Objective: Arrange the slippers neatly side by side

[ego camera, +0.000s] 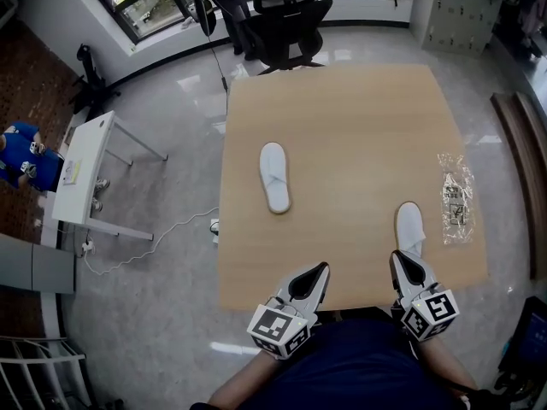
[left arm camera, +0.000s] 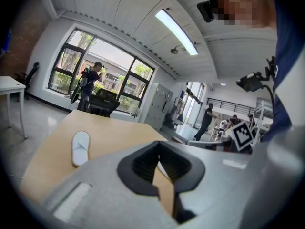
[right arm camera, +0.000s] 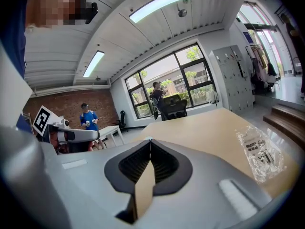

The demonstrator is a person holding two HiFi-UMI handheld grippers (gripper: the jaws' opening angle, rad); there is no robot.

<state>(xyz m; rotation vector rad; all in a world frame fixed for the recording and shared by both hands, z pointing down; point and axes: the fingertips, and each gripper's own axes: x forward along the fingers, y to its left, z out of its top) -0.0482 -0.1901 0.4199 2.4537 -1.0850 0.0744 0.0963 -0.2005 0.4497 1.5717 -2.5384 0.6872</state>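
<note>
Two white slippers lie apart on the wooden table [ego camera: 342,109]. One slipper [ego camera: 274,177] [left arm camera: 80,147] rests left of the middle, toe pointing away. The other slipper [ego camera: 409,226] sits near the front right edge. My left gripper [ego camera: 318,267] [left arm camera: 158,146] hovers at the table's front edge, shut and holding nothing, well short of the middle slipper. Just behind the heel of the right slipper is my right gripper [ego camera: 402,256] [right arm camera: 150,144], also shut and holding nothing. That slipper is hidden behind the jaws in the right gripper view.
A clear plastic bag [ego camera: 455,198] [right arm camera: 259,151] lies by the table's right edge, beside the right slipper. A black office chair [ego camera: 289,24] stands at the far side. A small white table [ego camera: 83,169] and a person in blue [ego camera: 21,156] are off to the left.
</note>
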